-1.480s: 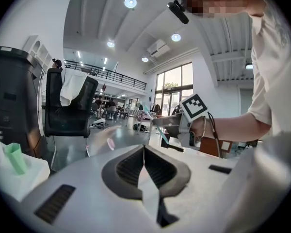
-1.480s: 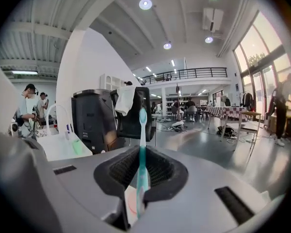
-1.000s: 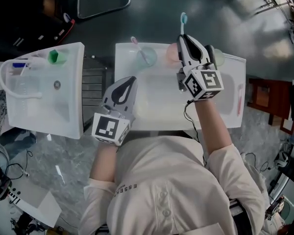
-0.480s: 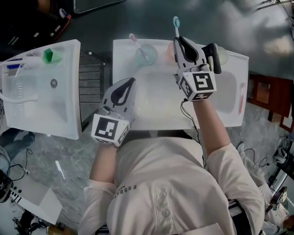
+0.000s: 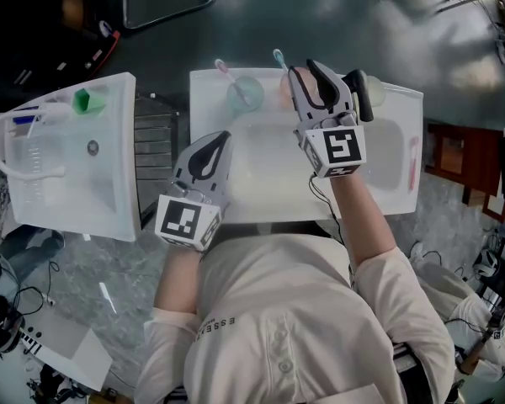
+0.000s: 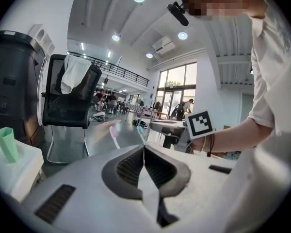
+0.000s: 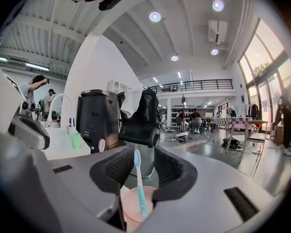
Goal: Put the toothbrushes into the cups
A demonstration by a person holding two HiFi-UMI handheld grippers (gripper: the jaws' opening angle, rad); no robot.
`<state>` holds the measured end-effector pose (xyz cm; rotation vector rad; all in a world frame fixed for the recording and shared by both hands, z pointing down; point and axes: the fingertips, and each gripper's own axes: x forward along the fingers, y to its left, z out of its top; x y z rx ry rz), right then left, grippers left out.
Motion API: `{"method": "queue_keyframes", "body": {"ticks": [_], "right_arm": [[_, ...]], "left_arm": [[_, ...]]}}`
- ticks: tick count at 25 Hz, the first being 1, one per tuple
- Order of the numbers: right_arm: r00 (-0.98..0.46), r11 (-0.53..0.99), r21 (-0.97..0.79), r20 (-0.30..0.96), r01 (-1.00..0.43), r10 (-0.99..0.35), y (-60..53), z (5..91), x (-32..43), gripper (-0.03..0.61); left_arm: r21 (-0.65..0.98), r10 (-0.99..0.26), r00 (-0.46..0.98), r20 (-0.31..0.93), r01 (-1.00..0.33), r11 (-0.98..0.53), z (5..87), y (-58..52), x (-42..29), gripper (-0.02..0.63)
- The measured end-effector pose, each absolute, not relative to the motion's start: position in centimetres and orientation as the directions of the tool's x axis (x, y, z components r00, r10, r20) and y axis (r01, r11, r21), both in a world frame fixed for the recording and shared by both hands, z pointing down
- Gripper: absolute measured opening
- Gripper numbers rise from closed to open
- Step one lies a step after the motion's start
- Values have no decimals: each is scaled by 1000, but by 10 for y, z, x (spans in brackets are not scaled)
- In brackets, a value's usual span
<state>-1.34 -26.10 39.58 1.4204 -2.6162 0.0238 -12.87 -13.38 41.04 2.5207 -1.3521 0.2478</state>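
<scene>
**Right gripper opening around the toothbrush in the pink cup**

We see two white washbasins over a dark floor (image 5: 337, 23). The left washbasin (image 5: 67, 192) carries a green cup (image 5: 82, 101). Our left gripper (image 5: 221, 139) hovers over the front of the right washbasin (image 5: 269, 188), its jaws together and empty. On the back rim, a clear cup (image 5: 246, 95) holds a pink toothbrush (image 5: 222, 67). Beside it, our right gripper (image 5: 308, 70) has its jaws opening. A blue toothbrush (image 7: 138, 178) stands unpressed between them in the pink cup (image 7: 131, 208). Further right stands a pale cup (image 5: 377, 98), and a second pink toothbrush (image 5: 414, 165) lies on the right rim.

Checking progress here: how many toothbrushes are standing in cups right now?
2: a pink toothbrush in the blue cup, a blue toothbrush in the pink cup. More may be hidden.
</scene>
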Motion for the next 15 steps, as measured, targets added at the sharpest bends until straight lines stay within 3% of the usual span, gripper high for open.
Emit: {"method": "queue_keyframes", "body": {"ticks": [11, 15], "right_arm": [[-575, 579, 76, 72, -812, -815, -199, 333, 31, 120], [-523, 523, 50, 20, -851, -852, -177, 319, 75, 120]], "left_arm": [[120, -746, 636, 199, -771, -625, 375, -135, -57, 5], [106, -688, 702, 183, -710, -696, 370, -133, -13, 5]]}}
